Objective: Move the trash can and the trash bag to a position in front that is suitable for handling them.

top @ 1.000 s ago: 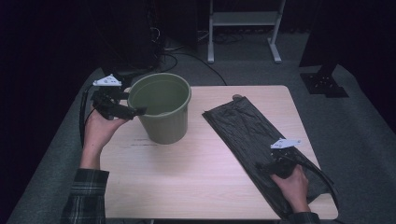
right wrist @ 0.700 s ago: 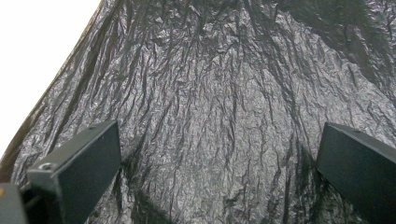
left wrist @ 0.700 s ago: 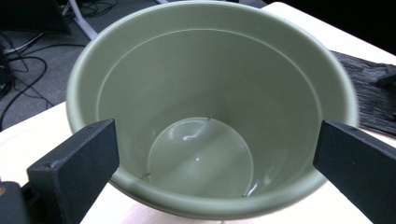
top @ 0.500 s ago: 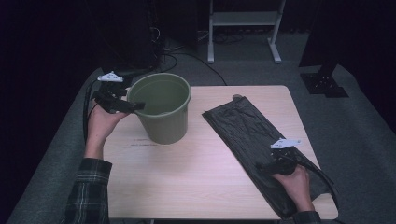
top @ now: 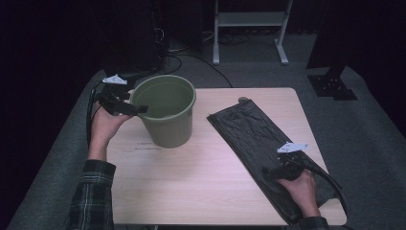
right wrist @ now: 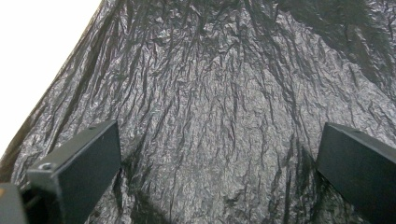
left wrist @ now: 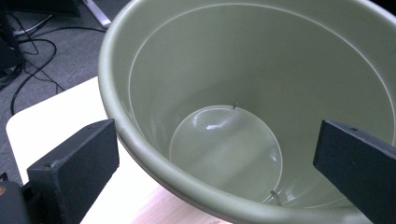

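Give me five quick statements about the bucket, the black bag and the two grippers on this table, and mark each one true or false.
1. The green bucket stands upright and is empty. True.
2. The black plastic bag is already lining the bucket. False: it lies flat on the table, to the right of the bucket.
3. The left gripper is open, with the bucket's rim between its fingers. True.
4. The right gripper is at the bucket. False: it is over the bag, near the table's near right corner.
5. The right gripper is shut on the bag. False: its fingers are spread wide.
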{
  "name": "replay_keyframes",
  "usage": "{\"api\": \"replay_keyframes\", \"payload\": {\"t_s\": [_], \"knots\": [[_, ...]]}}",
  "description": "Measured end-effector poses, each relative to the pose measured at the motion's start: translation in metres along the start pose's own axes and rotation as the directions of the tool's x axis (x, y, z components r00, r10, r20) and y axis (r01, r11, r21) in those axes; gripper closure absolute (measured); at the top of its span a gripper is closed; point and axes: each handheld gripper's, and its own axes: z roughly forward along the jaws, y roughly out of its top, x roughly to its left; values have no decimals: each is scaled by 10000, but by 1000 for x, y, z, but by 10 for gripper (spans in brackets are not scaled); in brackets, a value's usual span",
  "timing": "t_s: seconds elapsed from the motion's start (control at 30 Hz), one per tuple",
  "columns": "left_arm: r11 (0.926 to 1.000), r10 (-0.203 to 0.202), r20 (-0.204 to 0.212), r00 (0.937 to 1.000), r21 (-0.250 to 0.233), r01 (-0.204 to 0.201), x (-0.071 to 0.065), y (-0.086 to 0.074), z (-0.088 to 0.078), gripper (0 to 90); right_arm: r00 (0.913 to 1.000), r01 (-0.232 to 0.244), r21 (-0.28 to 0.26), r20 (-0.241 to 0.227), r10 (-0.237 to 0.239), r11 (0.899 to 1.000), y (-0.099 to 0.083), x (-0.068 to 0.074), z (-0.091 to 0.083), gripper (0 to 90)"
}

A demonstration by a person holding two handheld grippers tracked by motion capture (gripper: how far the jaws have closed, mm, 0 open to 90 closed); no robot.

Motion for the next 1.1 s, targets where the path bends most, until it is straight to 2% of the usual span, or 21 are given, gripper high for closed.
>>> {"api": "replay_keyframes", "payload": {"t_s": [0.17, 0.3, 0.43, 0.83, 1.1], "knots": [[9999, 30, -176, 9998, 127, -28, 1, -3, 4, 0, 10000, 12, -2, -19, -12, 10000, 0, 0, 0, 0], [9996, -272, 72, 9996, 83, 271, 5, -6, 6, 0, 10000, 18, 1, -23, -18, 10000, 0, 0, 0, 0], [9996, -258, 38, 9997, 68, 258, 4, -7, 6, 0, 10000, 23, -1, -21, -23, 10000, 0, 0, 0, 0], [10000, -67, 328, 9994, 56, 65, -13, -9, 4, 0, 10000, 19, -4, -20, -19, 10000, 0, 0, 0, 0], [9999, 144, 701, 9974, -36, -142, -32, -11, 3, 0, 10000, 9, -3, -15, -9, 10000, 0, 0, 0, 0]]}}
